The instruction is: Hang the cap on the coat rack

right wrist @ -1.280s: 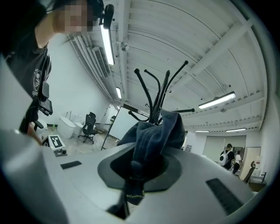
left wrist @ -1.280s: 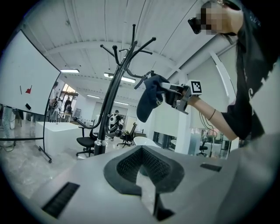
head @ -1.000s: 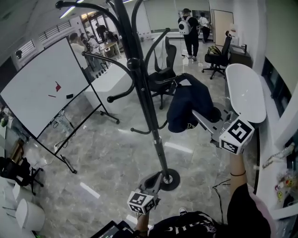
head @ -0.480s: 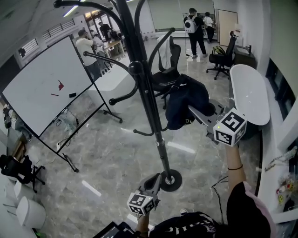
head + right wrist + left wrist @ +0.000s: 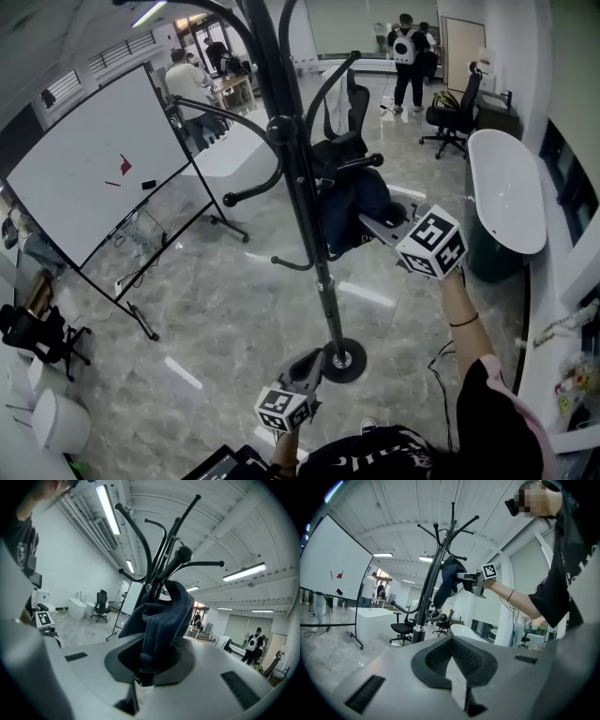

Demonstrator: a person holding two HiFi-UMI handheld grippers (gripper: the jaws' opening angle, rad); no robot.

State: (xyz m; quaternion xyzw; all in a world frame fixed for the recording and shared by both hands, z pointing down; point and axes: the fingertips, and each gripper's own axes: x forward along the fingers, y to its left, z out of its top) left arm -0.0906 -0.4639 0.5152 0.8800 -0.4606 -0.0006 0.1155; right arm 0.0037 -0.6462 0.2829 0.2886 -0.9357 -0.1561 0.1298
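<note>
The black coat rack (image 5: 298, 187) stands in the middle of the floor, its curved hooks spreading at several heights. My right gripper (image 5: 373, 225) is shut on a dark navy cap (image 5: 352, 208) and holds it up just right of the pole, under a ball-tipped hook (image 5: 361, 162). In the right gripper view the cap (image 5: 161, 616) hangs bunched from the jaws, its top close below that hook's ball (image 5: 182, 554); whether they touch I cannot tell. My left gripper (image 5: 307, 364) hangs low near the rack's base (image 5: 343, 361), shut and empty. The left gripper view shows the cap (image 5: 449, 576) raised beside the rack (image 5: 433, 569).
A whiteboard (image 5: 89, 169) on a wheeled stand is at the left. A black office chair (image 5: 339, 141) sits behind the rack. A white oval tub (image 5: 506, 187) lies along the right wall. Several people (image 5: 408, 47) stand at the far end of the room.
My right gripper has carried the cap left and upward, closer to the rack's pole and under the ball-tipped hook. The left gripper has stayed where it was.
</note>
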